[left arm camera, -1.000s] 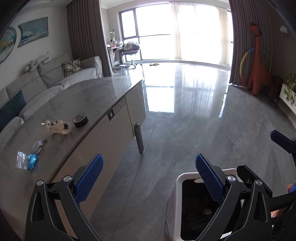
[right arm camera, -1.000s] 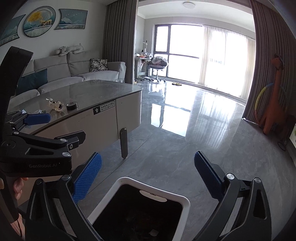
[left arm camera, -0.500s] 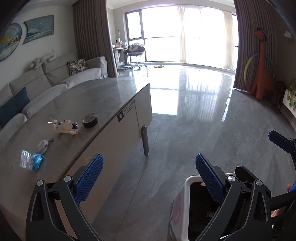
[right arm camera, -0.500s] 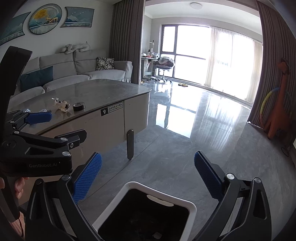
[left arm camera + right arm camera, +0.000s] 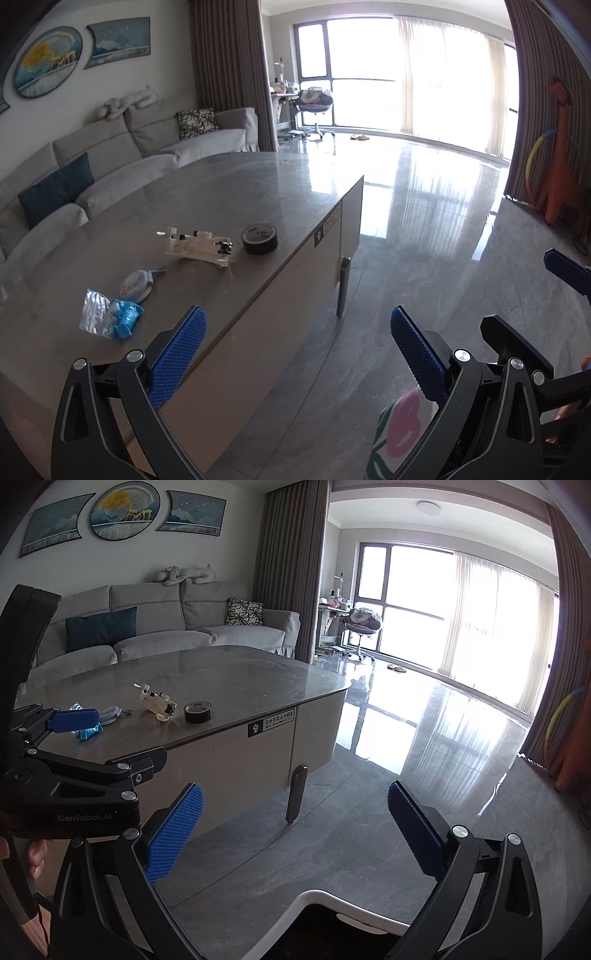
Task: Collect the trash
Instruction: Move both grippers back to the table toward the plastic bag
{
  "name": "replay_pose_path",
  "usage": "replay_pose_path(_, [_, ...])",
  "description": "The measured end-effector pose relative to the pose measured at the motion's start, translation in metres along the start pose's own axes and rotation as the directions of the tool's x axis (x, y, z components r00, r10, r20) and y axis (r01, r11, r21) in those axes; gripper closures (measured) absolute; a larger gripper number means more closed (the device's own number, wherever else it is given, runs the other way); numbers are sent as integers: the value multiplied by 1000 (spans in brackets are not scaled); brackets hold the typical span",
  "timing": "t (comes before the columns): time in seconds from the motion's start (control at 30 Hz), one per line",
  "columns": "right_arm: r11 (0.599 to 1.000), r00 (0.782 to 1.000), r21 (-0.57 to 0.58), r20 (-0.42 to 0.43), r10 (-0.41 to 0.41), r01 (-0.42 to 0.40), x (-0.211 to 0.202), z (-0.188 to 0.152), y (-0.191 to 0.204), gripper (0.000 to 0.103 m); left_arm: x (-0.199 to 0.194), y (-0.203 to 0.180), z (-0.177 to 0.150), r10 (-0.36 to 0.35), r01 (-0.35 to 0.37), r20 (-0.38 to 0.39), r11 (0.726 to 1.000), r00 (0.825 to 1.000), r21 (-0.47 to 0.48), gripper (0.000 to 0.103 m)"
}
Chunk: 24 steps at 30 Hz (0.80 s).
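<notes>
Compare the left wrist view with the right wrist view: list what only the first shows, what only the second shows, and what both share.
Only the left wrist view shows the bin's flower-patterned side and the orange giraffe toy in full.

Only the right wrist view shows the white bin rim around its dark opening, the ceiling lamp and the left gripper's body with its brand lettering.

Both show the grey table, the black tape roll, the white plastic part, the blue wrapper, the sofa, and open, empty grippers.

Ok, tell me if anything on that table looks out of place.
Yes: a crumpled blue wrapper with clear plastic lies loose near the table's front edge, like litter. Nothing is spilled or broken.
</notes>
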State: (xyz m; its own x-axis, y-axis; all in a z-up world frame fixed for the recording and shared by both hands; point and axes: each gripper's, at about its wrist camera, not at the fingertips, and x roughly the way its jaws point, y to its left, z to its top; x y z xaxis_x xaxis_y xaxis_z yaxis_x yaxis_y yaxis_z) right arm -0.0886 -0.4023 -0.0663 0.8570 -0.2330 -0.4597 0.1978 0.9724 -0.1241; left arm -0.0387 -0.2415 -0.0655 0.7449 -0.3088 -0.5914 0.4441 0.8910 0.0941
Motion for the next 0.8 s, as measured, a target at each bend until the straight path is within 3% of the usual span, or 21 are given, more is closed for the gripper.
replay_pose_path(0.37, [989, 991, -89, 42, 125, -120, 36, 40, 65, 4, 10, 78, 5, 125, -126, -16, 989, 992, -82, 4])
replay_pose_path(0.8, [959, 977, -189, 1, 214, -210, 90, 55, 136, 3, 52, 158, -12, 209, -240, -148, 942, 967, -237, 4])
